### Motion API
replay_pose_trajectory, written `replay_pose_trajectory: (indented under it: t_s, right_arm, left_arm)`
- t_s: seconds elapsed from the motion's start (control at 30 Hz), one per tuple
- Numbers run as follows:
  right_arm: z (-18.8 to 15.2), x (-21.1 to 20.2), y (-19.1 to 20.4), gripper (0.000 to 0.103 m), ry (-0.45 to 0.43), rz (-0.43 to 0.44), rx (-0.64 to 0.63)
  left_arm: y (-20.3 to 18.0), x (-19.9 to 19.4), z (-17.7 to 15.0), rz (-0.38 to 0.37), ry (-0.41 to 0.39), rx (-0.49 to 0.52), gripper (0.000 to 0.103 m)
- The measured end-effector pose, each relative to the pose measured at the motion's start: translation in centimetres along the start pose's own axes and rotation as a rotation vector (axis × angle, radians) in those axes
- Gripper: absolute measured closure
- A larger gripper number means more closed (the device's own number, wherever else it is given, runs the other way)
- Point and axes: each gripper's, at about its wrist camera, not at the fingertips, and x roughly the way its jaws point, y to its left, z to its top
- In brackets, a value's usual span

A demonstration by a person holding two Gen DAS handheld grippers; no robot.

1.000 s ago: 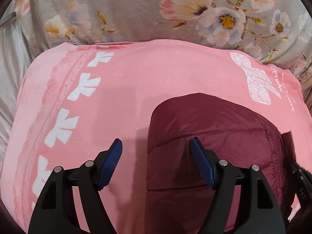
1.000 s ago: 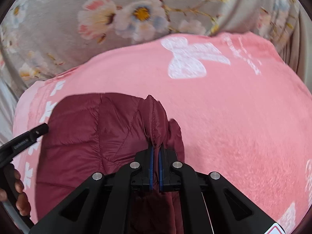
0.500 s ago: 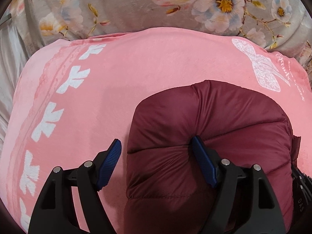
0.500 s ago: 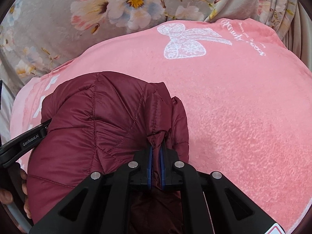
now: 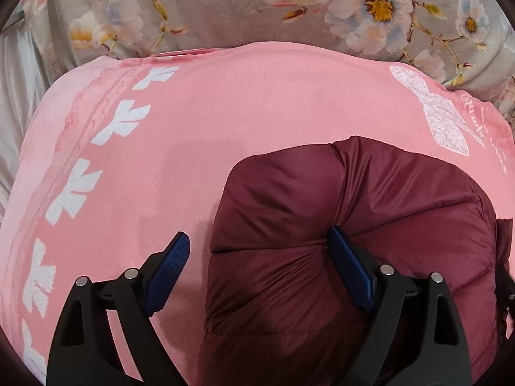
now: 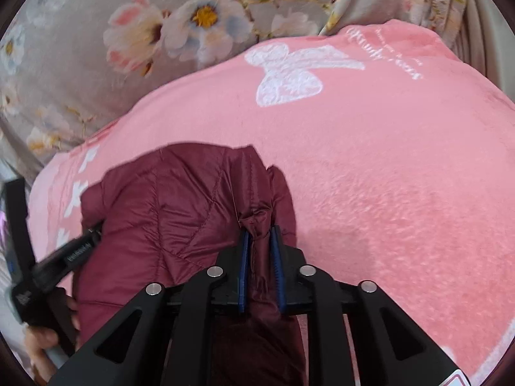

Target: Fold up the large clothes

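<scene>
A maroon puffer jacket lies bunched on a pink blanket. My left gripper is open; its right finger presses into the jacket's top and its left finger hangs over the blanket beside the jacket. In the right wrist view the jacket sits at lower left. My right gripper has its jaws a little apart with a fold of the jacket's right edge between the pads. The left gripper shows at the jacket's left side.
The pink blanket has white bow prints and covers the work area. A grey floral bedspread lies beyond it at the back. The blanket's far edge runs along the bedspread.
The right gripper's jaws have parted slightly around the jacket fold. The jacket has settled lower and more to the left in the right view. The left gripper stays open, pressing on the jacket.
</scene>
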Motion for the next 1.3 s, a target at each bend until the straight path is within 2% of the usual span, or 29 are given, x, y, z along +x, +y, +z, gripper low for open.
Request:
replay_pose_trajectory:
  t_s: [0.1, 0.23, 0.33, 0.4, 0.53, 0.6, 0.73, 0.83, 0.9, 1.03, 1.17, 1.3]
  right_arm:
    - [0.5, -2.3, 1.5, 0.087, -0.03, 0.018, -0.056]
    - [0.1, -3.1, 4.5, 0.087, -0.018, 0.022, -0.162]
    - [-2.2, -3.0, 6.1, 0.087, 0.034, 0.054, -0.213]
    - [-4.1, -2.9, 6.4, 0.087, 0.057, 0.041, -0.242]
    - [-5.7, -2.6, 6.5, 0.087, 0.069, 0.011, -0.29]
    - [-4.9, -3.1, 6.2, 0.087, 0.068, 0.024, -0.265]
    - [-0.7, -3.9, 4.9, 0.087, -0.025, 0.015, -0.179]
    - [2.7, -2.1, 4.0, 0.087, -0.045, -0.012, -0.11]
    - [3.8, -0.2, 3.5, 0.087, -0.035, -0.047, -0.09]
    - [3.6, 5.1, 1.3, 0.087, 0.071, -0.069, -0.04]
    - [2.6, 6.5, 0.1, 0.087, 0.083, -0.03, -0.017]
    - [2.1, 7.1, -0.2, 0.087, 0.08, -0.009, -0.006]
  left_arm:
    - [-0.1, -0.4, 0.3, 0.005, 0.006, 0.015, 0.018]
    - [-0.7, -2.5, 0.3, 0.013, -0.004, 0.061, 0.018]
    - [-0.8, -5.0, -0.6, -0.046, -0.005, 0.085, 0.018]
    - [-0.9, -6.3, -2.0, -0.07, -0.011, 0.109, 0.018]
    - [-1.6, -6.5, -4.4, -0.05, -0.02, 0.139, 0.018]
    - [-1.9, -6.3, -4.1, -0.04, -0.014, 0.148, 0.018]
    - [-1.7, -6.4, -1.1, -0.061, -0.017, 0.115, 0.018]
    - [-2.2, -5.9, 1.7, -0.054, -0.036, 0.089, 0.018]
    - [-2.7, -4.8, 3.3, -0.037, -0.029, 0.083, 0.018]
    - [-4.0, -0.8, 4.1, 0.011, 0.023, 0.103, 0.016]
    - [-3.9, 0.6, 3.3, -0.009, 0.029, 0.079, 0.01]
    - [-4.3, 1.6, 2.8, -0.008, 0.019, 0.085, 0.009]
